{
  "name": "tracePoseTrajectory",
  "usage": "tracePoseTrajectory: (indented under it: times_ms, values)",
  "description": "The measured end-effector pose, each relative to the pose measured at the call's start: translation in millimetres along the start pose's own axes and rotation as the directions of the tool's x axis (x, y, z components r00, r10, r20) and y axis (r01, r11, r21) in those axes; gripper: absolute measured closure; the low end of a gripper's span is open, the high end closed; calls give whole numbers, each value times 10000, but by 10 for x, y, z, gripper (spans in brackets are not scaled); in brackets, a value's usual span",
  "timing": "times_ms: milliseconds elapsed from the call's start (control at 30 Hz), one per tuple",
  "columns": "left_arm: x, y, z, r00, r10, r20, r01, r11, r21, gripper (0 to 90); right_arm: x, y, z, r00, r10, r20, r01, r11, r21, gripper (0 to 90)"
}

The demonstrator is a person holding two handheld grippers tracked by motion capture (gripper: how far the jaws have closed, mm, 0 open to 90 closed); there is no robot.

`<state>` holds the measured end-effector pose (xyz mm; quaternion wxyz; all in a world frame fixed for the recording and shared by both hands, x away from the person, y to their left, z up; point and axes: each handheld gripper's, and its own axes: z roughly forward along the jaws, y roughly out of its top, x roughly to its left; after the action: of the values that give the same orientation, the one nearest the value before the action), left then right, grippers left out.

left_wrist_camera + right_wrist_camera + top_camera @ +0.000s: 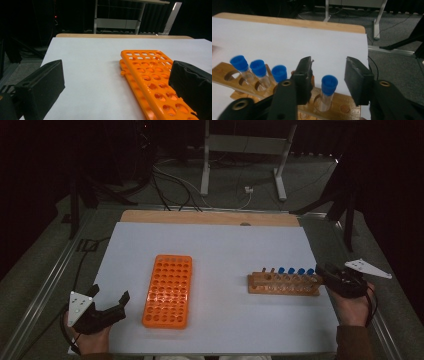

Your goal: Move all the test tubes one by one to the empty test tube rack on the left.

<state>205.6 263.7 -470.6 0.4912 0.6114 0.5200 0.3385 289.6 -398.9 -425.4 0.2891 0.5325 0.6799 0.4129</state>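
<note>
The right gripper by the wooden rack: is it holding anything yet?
Nothing yet. The right gripper straddles the end blue-capped tube in the wooden rack, jaws either side of its cap, gaps visible.

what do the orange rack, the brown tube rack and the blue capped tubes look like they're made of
Orange multi-hole rack: looks like moulded plastic, uniform bright colour with a slight sheen on thin, even walls. Brown tube rack: apparently wood, warm tan with matte drilled holes. Blue-capped clear tubes: see-through bodies, glass or clear plastic, can't tell which; the caps look like opaque plastic.
</note>
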Motion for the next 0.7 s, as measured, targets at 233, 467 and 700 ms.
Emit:
tracePoseTrajectory:
  times_ms: [233, 467, 700]
  values:
    - [1, -3, 7, 10000, -21, 11, 21, 10000, -6, 14, -28, -96, 97, 9999, 81, 93, -86, 9985, 535, 681]
    - [-3, -5, 14, 10000, 13, 42, -13, 10000, 30, 14, -3, -172, 188, 9999, -51, 114, 39, 9955, 947, 723]
    - [-3, -5, 13, 10000, 21, 50, -21, 10000, 38, 14, 56, -178, 201, 9993, -326, 163, 306, 9936, 1087, 760]
